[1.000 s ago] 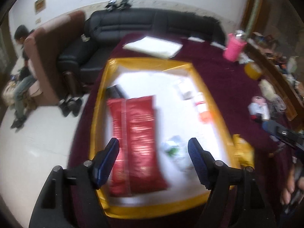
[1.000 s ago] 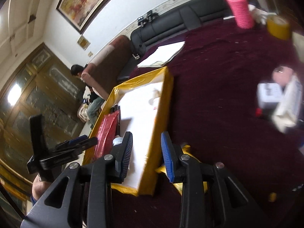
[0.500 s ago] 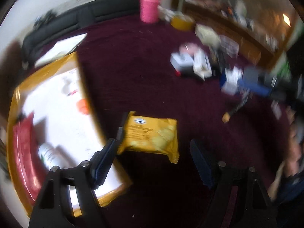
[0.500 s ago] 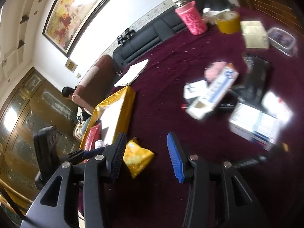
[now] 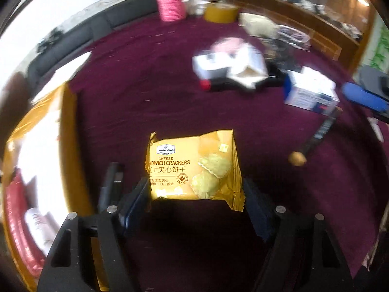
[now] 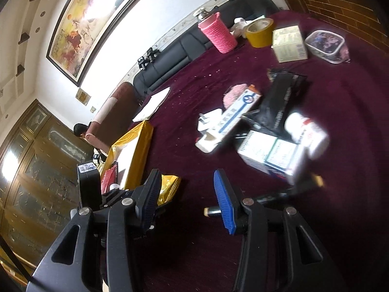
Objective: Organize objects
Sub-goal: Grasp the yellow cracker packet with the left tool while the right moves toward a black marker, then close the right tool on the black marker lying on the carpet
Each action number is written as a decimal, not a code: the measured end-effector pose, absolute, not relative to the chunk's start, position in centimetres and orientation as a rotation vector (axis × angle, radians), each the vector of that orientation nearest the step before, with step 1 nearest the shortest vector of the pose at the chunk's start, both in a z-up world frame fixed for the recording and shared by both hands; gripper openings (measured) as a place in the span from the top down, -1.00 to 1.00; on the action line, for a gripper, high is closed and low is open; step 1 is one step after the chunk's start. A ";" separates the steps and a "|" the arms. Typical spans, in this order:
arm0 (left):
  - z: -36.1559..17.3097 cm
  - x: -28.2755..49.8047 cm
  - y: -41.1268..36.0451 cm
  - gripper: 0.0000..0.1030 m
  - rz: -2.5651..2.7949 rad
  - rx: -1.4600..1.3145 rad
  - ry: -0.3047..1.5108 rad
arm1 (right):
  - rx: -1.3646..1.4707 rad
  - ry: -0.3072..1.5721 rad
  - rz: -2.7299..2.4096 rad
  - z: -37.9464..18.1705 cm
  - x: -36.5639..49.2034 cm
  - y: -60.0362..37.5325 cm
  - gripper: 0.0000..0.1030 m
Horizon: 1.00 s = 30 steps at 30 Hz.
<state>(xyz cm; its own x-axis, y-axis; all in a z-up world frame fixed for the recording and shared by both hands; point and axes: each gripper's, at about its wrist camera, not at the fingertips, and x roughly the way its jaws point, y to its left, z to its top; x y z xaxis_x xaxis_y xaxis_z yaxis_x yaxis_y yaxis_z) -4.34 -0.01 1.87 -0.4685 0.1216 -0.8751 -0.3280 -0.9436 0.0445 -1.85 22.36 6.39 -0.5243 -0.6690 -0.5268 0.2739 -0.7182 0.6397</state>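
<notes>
The left gripper (image 5: 195, 198) points down at a yellow pack of cheese sandwich crackers (image 5: 194, 168), which lies flat on the dark red tablecloth (image 5: 150, 92) just right of the golden box (image 5: 70, 131); its jaws are closing around the near edge of the pack, but the pads do not seem to press it. The right gripper (image 6: 187, 199) is apart with nothing between its jaws. Farther from the golden box lie white cartons (image 5: 311, 92), and at the far edge stands a pink woven cup (image 5: 170, 1).
</notes>
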 end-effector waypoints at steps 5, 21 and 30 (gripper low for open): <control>3.7 -2.9 0.9 -0.36 2.322 -1.370 0.212 | 1.150 -0.658 -2.271 5.2 -3.0 25.3 0.05; 1.9 -7.5 2.5 -0.39 2.274 -1.403 0.257 | 1.300 -0.705 -2.224 0.6 -6.3 28.2 0.05; 1.9 -2.3 4.0 -0.47 2.121 -1.384 0.552 | 1.345 -0.308 -2.013 2.0 -1.9 23.4 0.02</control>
